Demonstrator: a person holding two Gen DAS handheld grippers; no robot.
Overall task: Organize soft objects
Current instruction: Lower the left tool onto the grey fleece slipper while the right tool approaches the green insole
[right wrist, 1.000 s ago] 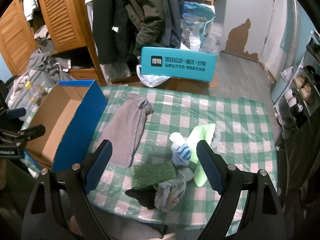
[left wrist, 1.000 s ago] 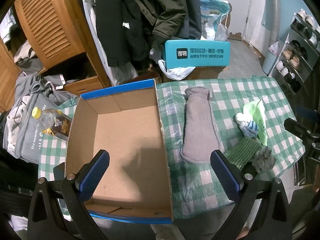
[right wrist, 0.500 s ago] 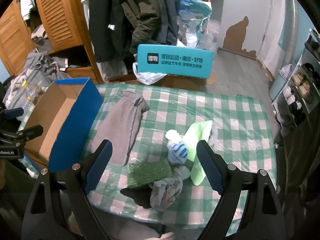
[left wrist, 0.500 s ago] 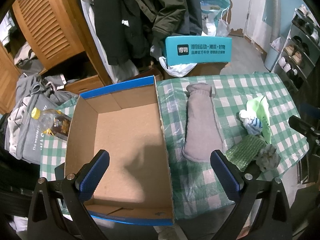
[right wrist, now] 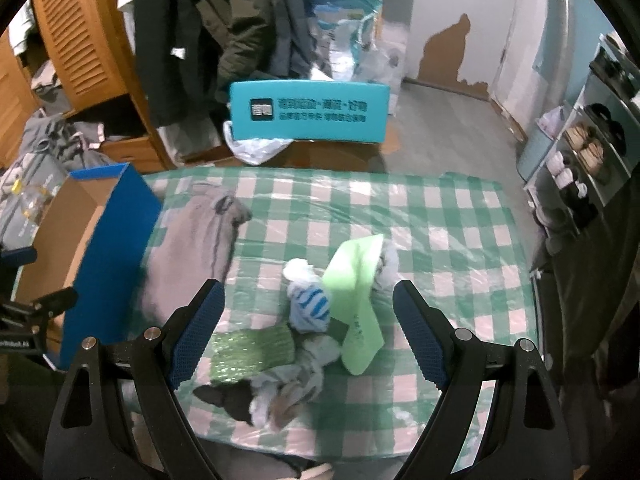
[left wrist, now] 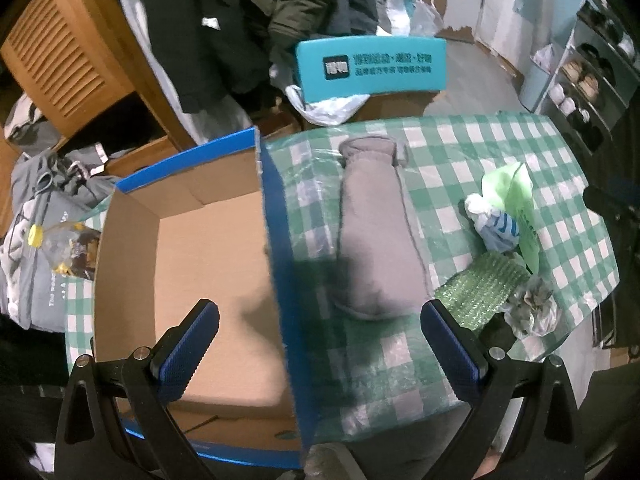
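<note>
— Lying flat on the checked tablecloth (left wrist: 460,152), what's that long grey thing?

— That's the grey fabric pouch (left wrist: 376,236). I see it stretched lengthwise just beside the blue outer wall of the cardboard box (left wrist: 276,248), its cuffed end pointing away from me. To its right sits the small heap: a green knit piece (left wrist: 480,292), a white-and-blue striped bundle (left wrist: 496,228), a pale green sheet (left wrist: 516,204) leaning over it, a grey crumpled cloth (left wrist: 532,308) and something dark (right wrist: 224,398) at the near edge.

— Are they touching?

— The green knit piece reaches the pouch's near end in my left view. The heap items overlap one another; from the right camera the striped bundle (right wrist: 310,308) rests against the pale green sheet (right wrist: 356,304), with the knit piece (right wrist: 252,350) and grey cloth (right wrist: 288,380) in front.

— And my grippers?

— My left gripper (left wrist: 316,348) hangs spread wide and holds nothing, one finger over the box's bare floor, the other over the cloth by the knit piece, straddling the box wall. My right gripper (right wrist: 308,328) is likewise spread and unladen, above the heap, fingers on either side of it.

— Anything around?

— A teal box with printed lettering (right wrist: 308,114) stands beyond the table's far edge, and a bottle with a yellow cap (left wrist: 52,244) lies left of the cardboard box.
</note>
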